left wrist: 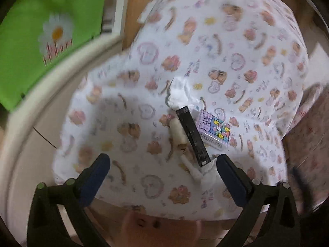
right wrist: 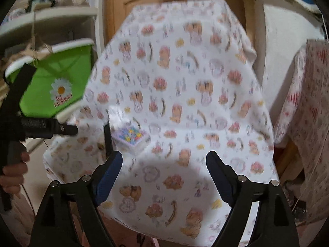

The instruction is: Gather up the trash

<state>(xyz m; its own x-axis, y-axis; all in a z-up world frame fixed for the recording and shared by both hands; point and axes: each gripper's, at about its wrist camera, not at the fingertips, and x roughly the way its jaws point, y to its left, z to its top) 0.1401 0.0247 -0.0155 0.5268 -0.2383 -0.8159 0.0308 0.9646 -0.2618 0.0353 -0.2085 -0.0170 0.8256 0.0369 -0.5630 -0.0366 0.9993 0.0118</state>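
We see the left gripper [left wrist: 163,164] with its jaws spread wide, holding nothing, above a table draped in a soft printed cloth [left wrist: 236,51]. On the cloth lie a flat black stick [left wrist: 192,135], a cream tube [left wrist: 177,133], crumpled white paper [left wrist: 181,92] and a small glossy box [left wrist: 213,132]. The right gripper [right wrist: 164,164] also gapes, holding nothing. A green bin [right wrist: 59,82] with a daisy print sits left of the table.
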